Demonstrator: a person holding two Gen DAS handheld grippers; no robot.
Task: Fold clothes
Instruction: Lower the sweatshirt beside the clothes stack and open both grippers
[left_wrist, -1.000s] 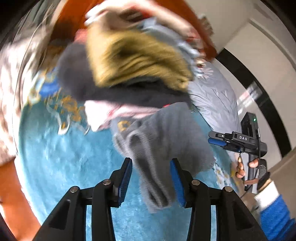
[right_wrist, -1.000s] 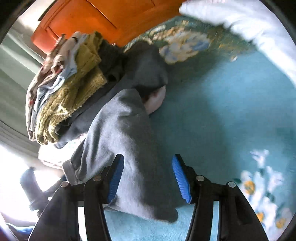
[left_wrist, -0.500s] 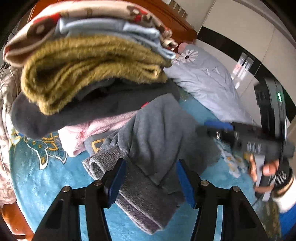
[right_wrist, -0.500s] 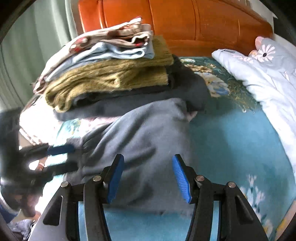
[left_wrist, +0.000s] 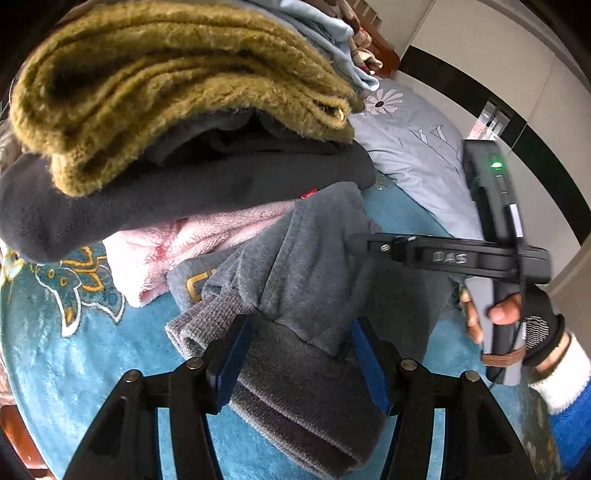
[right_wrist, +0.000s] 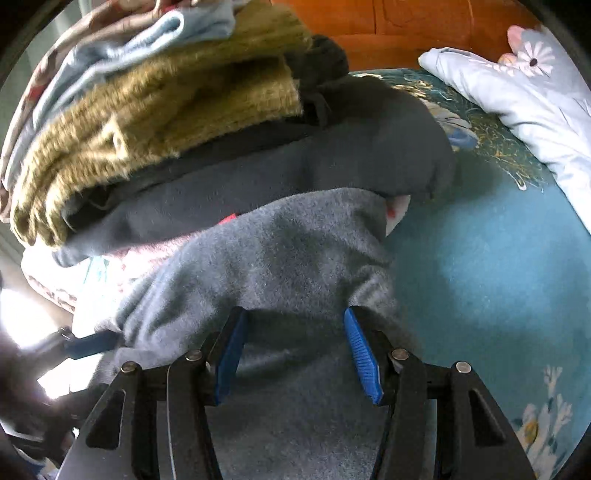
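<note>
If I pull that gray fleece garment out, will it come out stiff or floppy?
Probably floppy: the gray fleece garment already drapes in soft folds. It may drag, since its upper part sits under the stack of folded clothes. The fuzzy surface likely grips rather than slips.

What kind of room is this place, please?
Most likely a bedroom: the stacked clothes lie on a fluffy teal floral bed cover, beside a pale grey daisy-print quilt, before an orange wooden headboard.
</note>
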